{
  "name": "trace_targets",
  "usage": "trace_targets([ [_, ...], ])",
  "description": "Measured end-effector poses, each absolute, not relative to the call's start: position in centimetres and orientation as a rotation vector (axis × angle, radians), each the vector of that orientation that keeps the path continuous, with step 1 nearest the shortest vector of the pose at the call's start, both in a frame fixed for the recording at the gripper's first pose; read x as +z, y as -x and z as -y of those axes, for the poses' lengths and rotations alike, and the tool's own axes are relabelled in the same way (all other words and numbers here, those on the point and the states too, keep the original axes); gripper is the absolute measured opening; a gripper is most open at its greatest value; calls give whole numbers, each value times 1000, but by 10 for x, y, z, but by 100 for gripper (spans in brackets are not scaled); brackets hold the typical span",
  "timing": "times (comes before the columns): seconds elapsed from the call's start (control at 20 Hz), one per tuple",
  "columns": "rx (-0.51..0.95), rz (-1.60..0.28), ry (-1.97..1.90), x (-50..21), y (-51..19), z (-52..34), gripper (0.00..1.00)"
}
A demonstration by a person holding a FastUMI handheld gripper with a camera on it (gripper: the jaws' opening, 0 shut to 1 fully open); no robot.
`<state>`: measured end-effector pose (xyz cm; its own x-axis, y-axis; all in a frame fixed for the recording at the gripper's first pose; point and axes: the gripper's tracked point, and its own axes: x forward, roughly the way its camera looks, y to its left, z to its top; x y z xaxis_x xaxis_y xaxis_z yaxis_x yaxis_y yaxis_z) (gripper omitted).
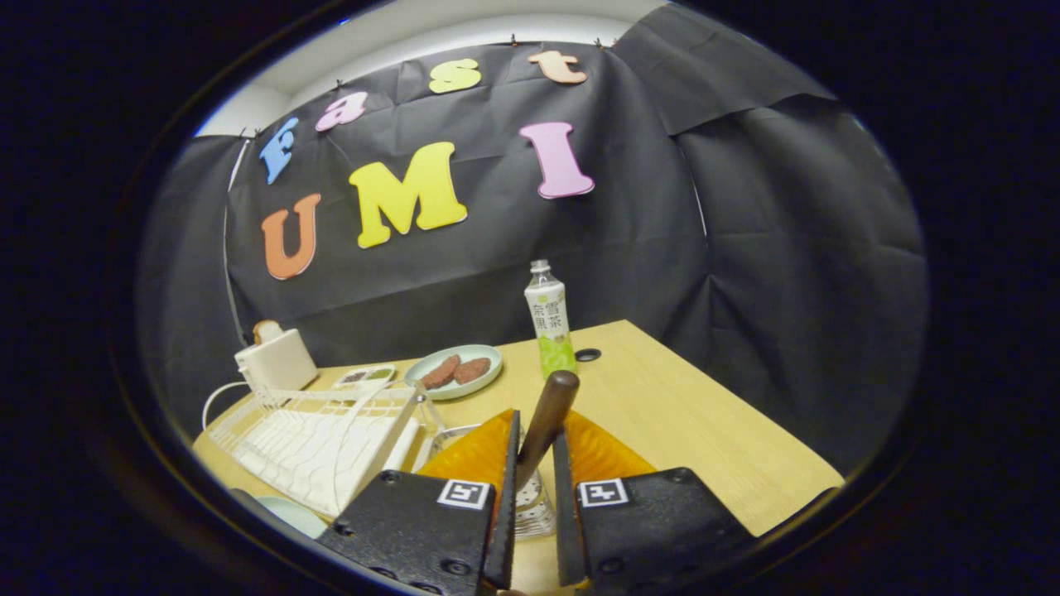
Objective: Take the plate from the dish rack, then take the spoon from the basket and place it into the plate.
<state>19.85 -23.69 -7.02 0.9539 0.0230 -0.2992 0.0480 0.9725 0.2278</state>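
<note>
Chinese characters on bottle (550,319) label

Matt pale wood table (662,406), white wire dish rack (319,439), dark smooth wooden spoon handle (548,414), glossy plastic bottle (550,323), matt black gripper (536,488) fingers pinching the handle

Spoon held over the basket, dish rack beside it, plate at the near edge.

The spoon (548,418) shows its dark brown handle, tilted, rounded end up, gripped between the two fingers of the tool (535,480); its bowl is hidden. Under it stands the basket (530,505), pale and perforated, mostly covered by the fingers. The white wire dish rack (319,439) lies along the worktop's (704,414) left side, just beside the basket. A sliver of the pale green plate (290,515) shows at the near left edge, next to the rack.
</note>
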Motion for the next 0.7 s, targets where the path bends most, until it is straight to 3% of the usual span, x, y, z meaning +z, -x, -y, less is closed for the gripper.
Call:
trace_targets([
  [0.25, -23, -263, -225, -45, -194, 229, 13],
  [0.7, -66, -28, -142, 57, -140, 211, 12],
])
